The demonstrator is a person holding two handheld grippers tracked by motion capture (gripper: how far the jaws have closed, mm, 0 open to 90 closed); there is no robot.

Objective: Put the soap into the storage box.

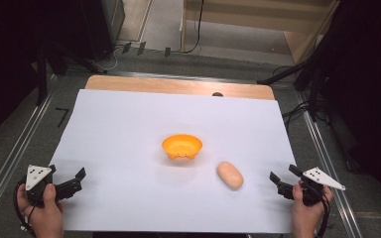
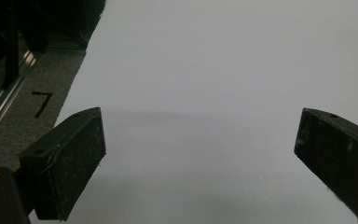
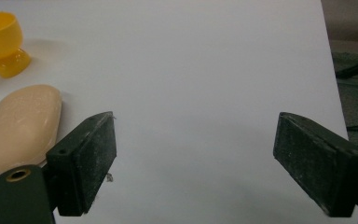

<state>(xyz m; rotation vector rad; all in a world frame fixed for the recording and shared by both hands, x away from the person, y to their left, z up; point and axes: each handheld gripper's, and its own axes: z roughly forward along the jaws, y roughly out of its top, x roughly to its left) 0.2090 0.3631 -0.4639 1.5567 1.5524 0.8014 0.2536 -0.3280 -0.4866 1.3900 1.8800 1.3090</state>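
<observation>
Bread roll (image 1: 229, 175) lies slantwise, long axis far-left to near-right; both grippers gape, holding nothing.

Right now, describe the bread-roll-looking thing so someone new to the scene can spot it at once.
Start at the white sheet covering the table and find the orange bowl near its middle. Just to the bowl's near right, toward the right gripper, lies the roll. It is a pale tan, smooth oval lying flat, solid rather than hollow, and duller in colour than the bright bowl.
</observation>
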